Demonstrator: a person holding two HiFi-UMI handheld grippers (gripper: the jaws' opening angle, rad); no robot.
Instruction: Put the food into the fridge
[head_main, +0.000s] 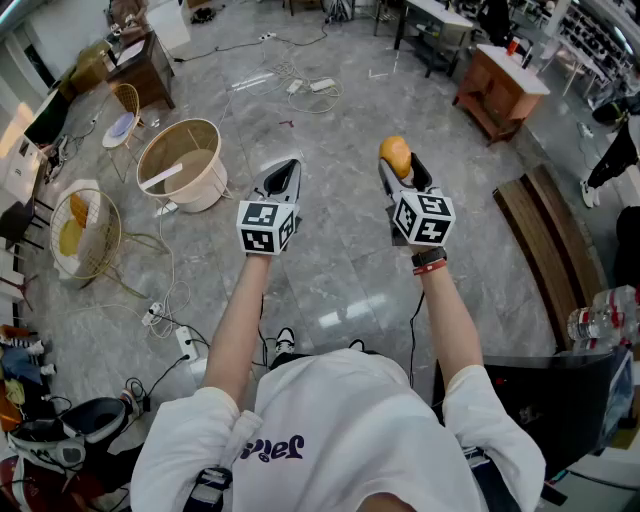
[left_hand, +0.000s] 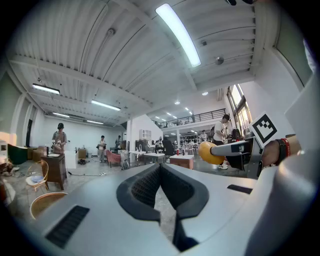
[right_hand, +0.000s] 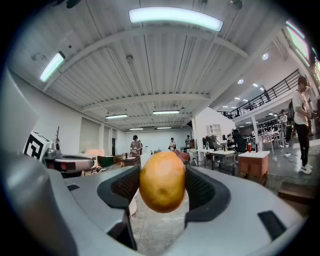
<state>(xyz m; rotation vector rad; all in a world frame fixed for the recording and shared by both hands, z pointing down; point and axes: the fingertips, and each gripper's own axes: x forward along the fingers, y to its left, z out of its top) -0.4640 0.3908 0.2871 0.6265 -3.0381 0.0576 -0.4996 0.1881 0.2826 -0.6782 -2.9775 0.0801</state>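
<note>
Ceiling strip light (right_hand: 176, 17) above fruit (right_hand: 162, 181) in right tool (head_main: 400, 170)

Two claws are showing: one left claw (head_main: 283, 175) and one right claw (head_main: 400, 166). Two marker cubes are riding on them, one left cube (head_main: 266, 227) and one right cube (head_main: 422, 218). One yellow-orange fruit (head_main: 395, 155) is sitting in the right claw. Two baskets are standing on the floor (head_main: 340, 270): one pale round basket (head_main: 183, 163) and one wire basket (head_main: 100, 262). The wire basket is holding two yellow items (head_main: 72, 238). Two wooden benches are standing farther off: one left bench (head_main: 140, 72) and one right bench (head_main: 500, 90).
</note>
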